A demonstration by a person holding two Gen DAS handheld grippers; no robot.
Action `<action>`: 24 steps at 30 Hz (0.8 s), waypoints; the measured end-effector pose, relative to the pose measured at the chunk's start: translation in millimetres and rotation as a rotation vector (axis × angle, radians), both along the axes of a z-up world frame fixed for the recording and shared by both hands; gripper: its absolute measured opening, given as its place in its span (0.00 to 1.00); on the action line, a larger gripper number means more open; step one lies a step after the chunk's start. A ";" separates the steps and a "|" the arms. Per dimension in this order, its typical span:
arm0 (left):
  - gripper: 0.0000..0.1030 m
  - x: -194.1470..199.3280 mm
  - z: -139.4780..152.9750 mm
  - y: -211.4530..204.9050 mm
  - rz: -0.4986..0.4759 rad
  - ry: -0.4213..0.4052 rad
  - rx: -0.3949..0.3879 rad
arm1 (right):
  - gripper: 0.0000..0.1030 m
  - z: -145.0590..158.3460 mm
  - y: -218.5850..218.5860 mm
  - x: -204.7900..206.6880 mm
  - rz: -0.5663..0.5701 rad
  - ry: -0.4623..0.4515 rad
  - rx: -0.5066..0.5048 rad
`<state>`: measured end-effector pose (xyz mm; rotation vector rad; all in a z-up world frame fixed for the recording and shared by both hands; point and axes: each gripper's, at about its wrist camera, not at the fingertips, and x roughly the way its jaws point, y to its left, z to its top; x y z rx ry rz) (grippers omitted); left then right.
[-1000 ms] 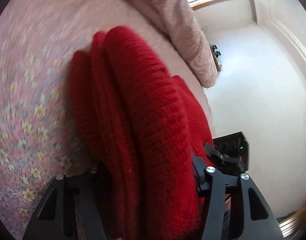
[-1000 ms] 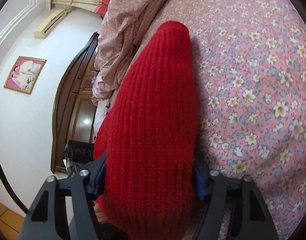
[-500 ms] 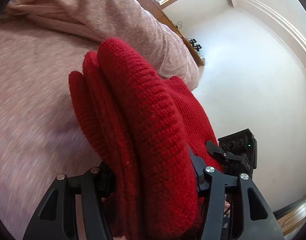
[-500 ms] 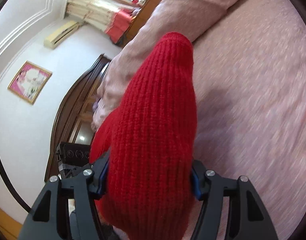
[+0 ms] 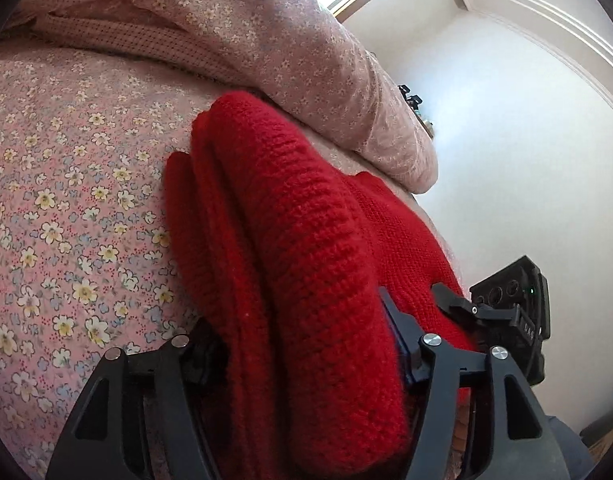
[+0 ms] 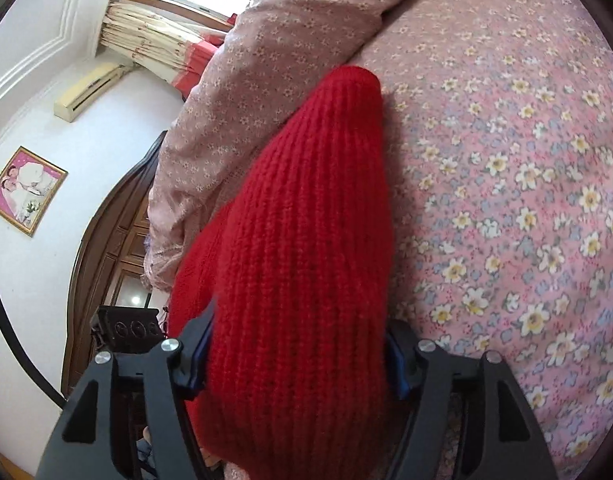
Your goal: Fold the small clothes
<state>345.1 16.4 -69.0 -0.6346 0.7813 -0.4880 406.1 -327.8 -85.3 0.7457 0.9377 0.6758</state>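
Observation:
A red knitted garment [image 5: 290, 240] is bunched in thick folds between the fingers of my left gripper [image 5: 306, 344], which is shut on it. The same red knit [image 6: 306, 260] fills the jaws of my right gripper [image 6: 298, 356], also shut on it. The garment hangs just above the pink floral bedsheet [image 5: 66, 200], stretched between the two grippers. The other gripper's black body [image 5: 514, 304] shows at the right of the left wrist view, and at the lower left of the right wrist view [image 6: 126, 328]. The fingertips are hidden by the knit.
A rolled pink floral duvet [image 5: 306, 40] lies along the far side of the bed, also in the right wrist view [image 6: 286, 60]. White walls, a window, a dark wooden wardrobe [image 6: 106, 248] and a framed picture [image 6: 24, 188] stand beyond the bed.
Both grippers swung with the garment up toward the duvet and back down over the sheet. The grip on the knit has not changed.

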 end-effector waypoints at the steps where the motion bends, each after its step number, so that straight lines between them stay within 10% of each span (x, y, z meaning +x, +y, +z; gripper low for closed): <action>1: 0.57 4.8 -0.1 -0.7 0.002 -0.003 0.000 | 0.68 0.1 2.4 -1.3 0.001 -0.022 -0.004; 24: 0.71 -20.2 0.4 6.8 0.049 0.003 -0.002 | 0.74 10.6 18.4 -3.3 -0.022 -0.103 -0.060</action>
